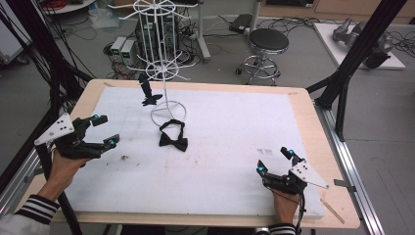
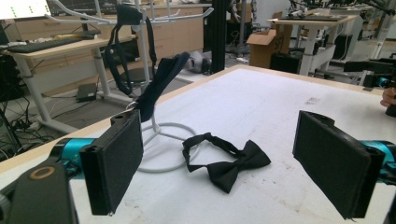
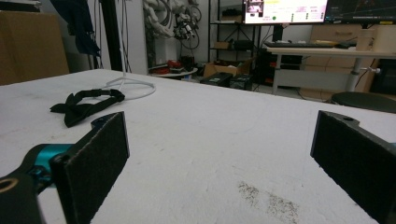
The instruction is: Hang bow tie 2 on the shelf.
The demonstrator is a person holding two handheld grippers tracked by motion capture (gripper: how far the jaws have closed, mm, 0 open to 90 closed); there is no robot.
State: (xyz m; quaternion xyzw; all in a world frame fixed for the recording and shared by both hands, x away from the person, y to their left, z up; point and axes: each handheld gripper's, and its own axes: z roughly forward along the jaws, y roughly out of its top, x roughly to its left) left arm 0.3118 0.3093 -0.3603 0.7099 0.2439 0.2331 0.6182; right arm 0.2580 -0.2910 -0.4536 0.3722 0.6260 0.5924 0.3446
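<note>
High view shows the big wooden table with a white sheet on top (image 1: 235, 161), which takes up most of the picture, and both of my hands come in from the bottom edge. Near the far left part of the sheet stands the tall white wire display rack (image 1: 164, 58) on its round ring base, and a dark piece of cloth (image 1: 147, 90) hangs from one of its lower arms. My left gripper (image 1: 105, 131) is at the left edge of the sheet, lifted a little above it, with the jaws wide apart and nothing between them. My right gripper (image 1: 275, 160) is low at the near right side, well apart from the left one, and its jaws are also wide apart and hold nothing. The small black fabric bow tie with its strap (image 1: 173, 136) lies flat on the sheet just beside the ring base of the rack, on the near side of it. In the left gripper view the bow tie (image 2: 226, 161) lies between my two black pads, farther ahead on the sheet, and the strap touches the ring base. In the right gripper view it lies far off at the left (image 3: 86, 106).
</note>
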